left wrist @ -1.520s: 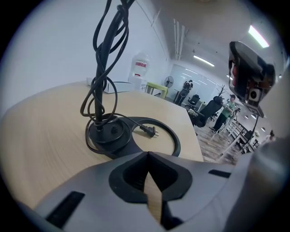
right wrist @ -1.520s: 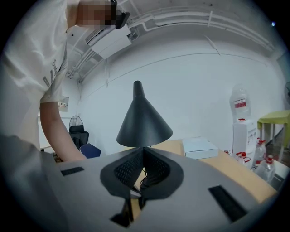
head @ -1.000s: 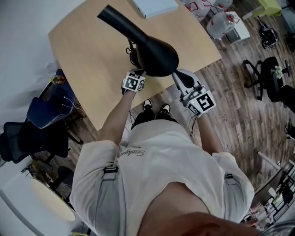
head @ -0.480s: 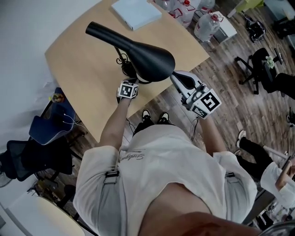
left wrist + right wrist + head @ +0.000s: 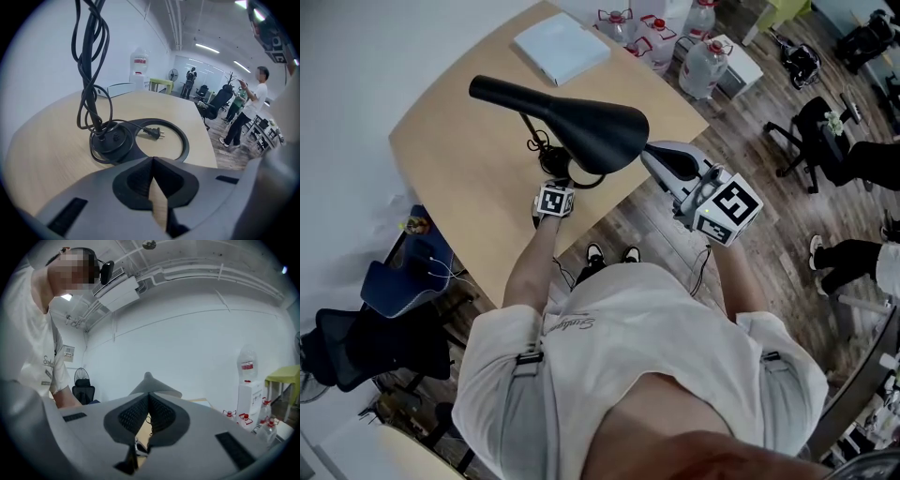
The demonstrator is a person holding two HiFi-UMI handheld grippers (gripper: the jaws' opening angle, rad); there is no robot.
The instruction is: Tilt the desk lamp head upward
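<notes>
Currently in reach: the black cone-shaped desk lamp head [image 5: 586, 129] hangs over the pale wooden surface [image 5: 459, 164], near its front edge, with the narrow end pointing away.
Right tongs: the right tongs [image 5: 149, 393] are clenched on the rim at the lamp head's wide end.
Left tongs: the left tongs [image 5: 153, 159] are clenched with nothing between them, low over the surface and just beside the black ring-shaped lamp base [image 5: 182, 140].
Cord: the black power cord [image 5: 89, 75] loops around the stem. Its plug [image 5: 153, 133] lies inside the ring.
Far corner: a flat pale-blue book [image 5: 561, 47] lies well apart from the lamp.
</notes>
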